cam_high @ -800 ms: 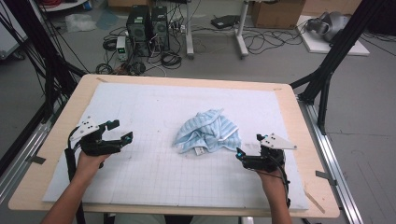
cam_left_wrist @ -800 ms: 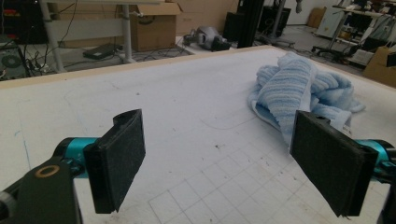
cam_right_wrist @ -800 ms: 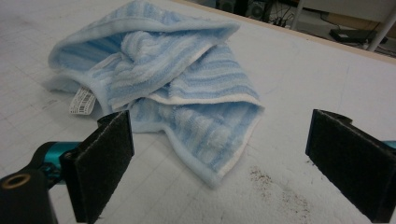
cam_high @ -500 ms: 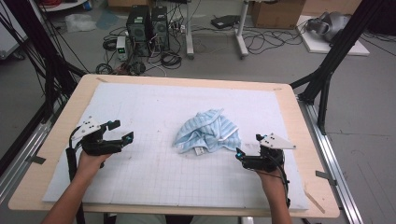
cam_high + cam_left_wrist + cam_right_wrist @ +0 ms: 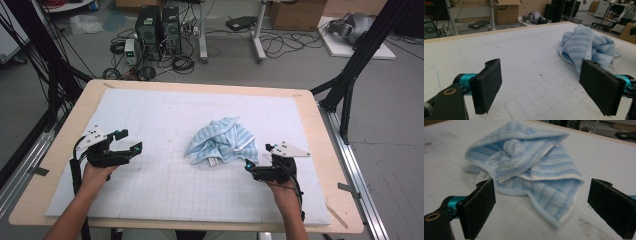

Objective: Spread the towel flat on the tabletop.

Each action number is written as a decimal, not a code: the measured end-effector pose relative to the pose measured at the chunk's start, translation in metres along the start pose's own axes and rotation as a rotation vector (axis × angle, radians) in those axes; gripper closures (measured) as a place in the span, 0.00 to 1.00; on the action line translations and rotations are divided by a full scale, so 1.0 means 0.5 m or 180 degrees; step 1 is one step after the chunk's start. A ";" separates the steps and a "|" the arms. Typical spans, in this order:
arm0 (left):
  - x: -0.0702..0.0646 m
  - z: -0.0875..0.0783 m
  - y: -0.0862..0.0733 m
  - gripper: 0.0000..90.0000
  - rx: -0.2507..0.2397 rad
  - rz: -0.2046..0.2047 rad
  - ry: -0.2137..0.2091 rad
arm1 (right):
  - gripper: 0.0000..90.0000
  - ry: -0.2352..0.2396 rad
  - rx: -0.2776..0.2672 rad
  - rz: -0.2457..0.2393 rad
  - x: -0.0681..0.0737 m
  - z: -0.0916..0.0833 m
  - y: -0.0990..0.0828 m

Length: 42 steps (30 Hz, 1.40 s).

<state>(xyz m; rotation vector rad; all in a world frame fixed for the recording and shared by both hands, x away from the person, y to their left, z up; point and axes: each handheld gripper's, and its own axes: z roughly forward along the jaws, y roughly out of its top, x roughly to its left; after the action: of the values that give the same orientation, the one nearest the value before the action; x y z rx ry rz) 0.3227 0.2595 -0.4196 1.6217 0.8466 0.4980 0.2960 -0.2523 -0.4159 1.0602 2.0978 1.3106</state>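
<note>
A crumpled blue-and-white striped towel point(image 5: 220, 142) lies in a heap on the white gridded mat point(image 5: 165, 115), a little right of centre. My right gripper point(image 5: 257, 156) hovers just off the towel's near right edge and is open. In the right gripper view the towel point(image 5: 529, 167) lies close ahead, and its near corner reaches toward the gap in my right gripper point(image 5: 546, 197) without touching either pad. My left gripper point(image 5: 129, 140) is open over bare mat at the left, well apart from the towel. From the left gripper point(image 5: 542, 75) the towel point(image 5: 586, 45) lies ahead to the right.
The mat covers a wooden table point(image 5: 320, 150) with a bare rim all round. Black frame legs point(image 5: 350, 75) stand at the far right and far left corners. Computer towers point(image 5: 157, 25) and cables sit on the floor beyond the far edge.
</note>
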 end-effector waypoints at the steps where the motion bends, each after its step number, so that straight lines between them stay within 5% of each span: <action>1: 0.000 0.000 0.000 0.21 0.0000 -0.0002 0.0007 | 0.08 0.0031 0.0000 -0.0028 0.006 0.007 0.004; 7: 0.002 0.000 -0.002 0.21 0.0020 -0.0009 0.0010 | 0.08 0.0161 0.0073 -0.0172 0.036 0.045 0.023; 12: 0.004 0.004 -0.005 0.21 0.0039 -0.0039 0.0000 | 0.19 0.0282 0.0137 -0.0296 0.050 0.071 0.038; 18: 0.005 0.005 -0.006 0.21 0.0042 -0.0055 -0.0005 | 0.20 0.0137 0.0317 -0.0368 0.056 0.131 0.060; 23: 0.005 0.008 -0.007 0.22 0.0073 -0.0052 -0.0015 | 0.17 -0.0091 0.0665 -0.0432 0.047 0.204 0.059; 26: 0.006 0.008 -0.008 0.22 0.0078 -0.0067 -0.0009 | 0.16 0.0034 0.0925 -0.0426 0.048 0.246 0.048; 28: 0.009 0.007 -0.008 0.22 0.0083 -0.0079 -0.0004 | 0.23 0.0092 0.0891 -0.0354 0.043 0.252 0.050; 34: 0.012 0.009 -0.009 0.22 0.0083 -0.0110 0.0012 | 0.71 0.0168 0.0904 -0.0468 0.063 0.236 0.062; 42: 0.019 0.003 -0.008 0.23 0.0070 -0.0140 0.0051 | 0.78 0.0791 0.0876 -0.0458 0.142 0.229 0.068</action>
<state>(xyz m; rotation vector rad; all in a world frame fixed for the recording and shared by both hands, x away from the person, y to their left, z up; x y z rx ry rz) 0.3289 0.2661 -0.4252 1.6176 0.9006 0.4728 0.3461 -0.1242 -0.4351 0.8660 2.5464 1.1573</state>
